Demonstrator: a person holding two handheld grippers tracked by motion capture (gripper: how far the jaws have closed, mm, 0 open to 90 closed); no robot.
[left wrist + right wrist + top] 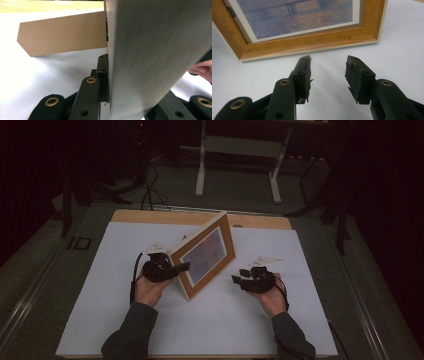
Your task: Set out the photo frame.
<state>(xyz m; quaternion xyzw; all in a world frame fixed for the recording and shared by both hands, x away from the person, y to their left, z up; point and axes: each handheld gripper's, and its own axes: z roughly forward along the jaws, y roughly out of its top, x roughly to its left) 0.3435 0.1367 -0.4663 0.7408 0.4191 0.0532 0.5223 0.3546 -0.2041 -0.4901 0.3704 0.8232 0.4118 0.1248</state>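
One picture frame (205, 254) (two grippers)

picture frame (205, 255) stands on the table (260, 320), between both grippers.

Left gripper (181, 267) fingers seemingly clamped; right gripper (328, 75) fingers apart, empty.

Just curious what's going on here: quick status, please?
Left tongs clamped on picture frame's edge, frame propped upright on white table. Right tongs open, empty, facing frame. Nothing in the way.
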